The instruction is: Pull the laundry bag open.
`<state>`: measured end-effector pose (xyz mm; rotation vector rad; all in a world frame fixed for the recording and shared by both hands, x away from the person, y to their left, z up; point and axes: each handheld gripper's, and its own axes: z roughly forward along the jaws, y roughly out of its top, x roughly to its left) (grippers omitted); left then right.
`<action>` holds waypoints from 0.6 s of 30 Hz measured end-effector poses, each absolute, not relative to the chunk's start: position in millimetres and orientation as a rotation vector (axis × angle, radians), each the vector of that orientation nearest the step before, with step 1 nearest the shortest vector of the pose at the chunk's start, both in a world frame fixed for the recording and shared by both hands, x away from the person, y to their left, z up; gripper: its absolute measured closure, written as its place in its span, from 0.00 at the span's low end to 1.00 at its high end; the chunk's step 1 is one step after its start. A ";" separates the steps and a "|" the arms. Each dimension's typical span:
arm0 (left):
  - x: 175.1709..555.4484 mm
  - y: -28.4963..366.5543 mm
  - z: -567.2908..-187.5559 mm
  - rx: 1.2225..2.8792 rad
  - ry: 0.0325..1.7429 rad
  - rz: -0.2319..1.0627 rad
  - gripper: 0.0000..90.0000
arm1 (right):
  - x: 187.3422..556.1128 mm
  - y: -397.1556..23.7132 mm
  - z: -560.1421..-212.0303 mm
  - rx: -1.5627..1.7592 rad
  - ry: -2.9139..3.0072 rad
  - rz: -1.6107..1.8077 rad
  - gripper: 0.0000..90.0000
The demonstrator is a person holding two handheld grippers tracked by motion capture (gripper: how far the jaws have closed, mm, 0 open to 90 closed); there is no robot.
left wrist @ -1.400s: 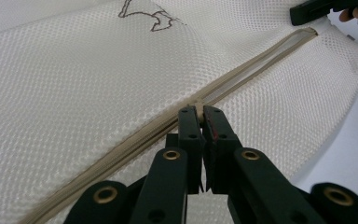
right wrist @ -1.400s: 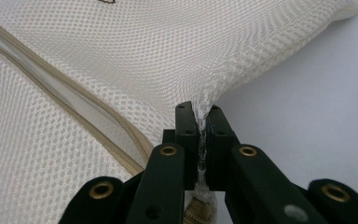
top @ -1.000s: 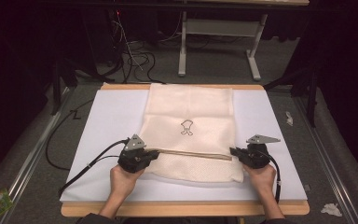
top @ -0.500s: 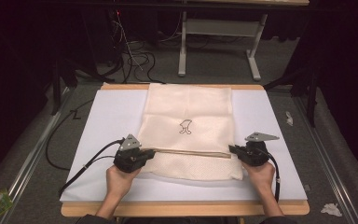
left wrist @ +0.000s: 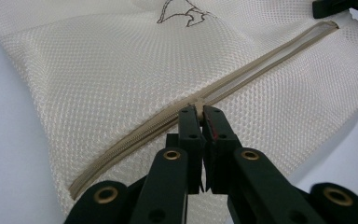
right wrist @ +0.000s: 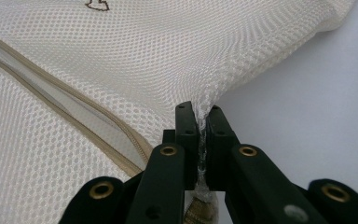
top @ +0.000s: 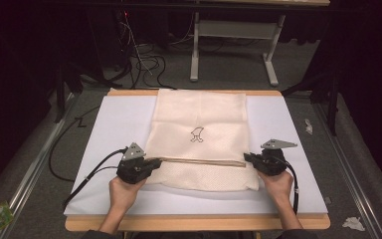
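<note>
Cream mesh laundry bag (top: 199, 139), one, lay flat on white table cover (top: 109, 129), centred, bearing small dark emblem (top: 197, 134) at its middle. Tan zipper (top: 199, 160) ran across bag from 9 o'clock to 3 o'clock, below emblem.

Left gripper (left wrist: 199, 111): jaws closed on zipper pull (left wrist: 199, 103), at 9 o'clock end of zipper. Against the earlier frames, it sat slightly farther toward 9 o'clock, with more of the zipper parted beyond it.

Right gripper (right wrist: 199, 112): jaws clamped on mesh at bag's 3 o'clock edge, just beside zipper end; position unchanged.

Wooden table edge (top: 194, 223) at 6 o'clock.
</note>
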<state>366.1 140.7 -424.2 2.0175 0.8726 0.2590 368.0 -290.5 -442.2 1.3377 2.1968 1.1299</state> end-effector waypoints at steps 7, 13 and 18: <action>366.3 141.8 -425.5 2.023 0.876 0.252 0.97 | 368.7 -289.5 -441.2 1.342 2.191 1.127 0.98; 366.6 143.5 -424.8 2.019 0.877 0.251 0.97 | 369.5 -288.1 -439.0 1.342 2.194 1.122 0.98; 366.4 144.7 -425.3 2.037 0.885 0.264 0.97 | 369.9 -288.6 -437.6 1.340 2.182 1.114 0.98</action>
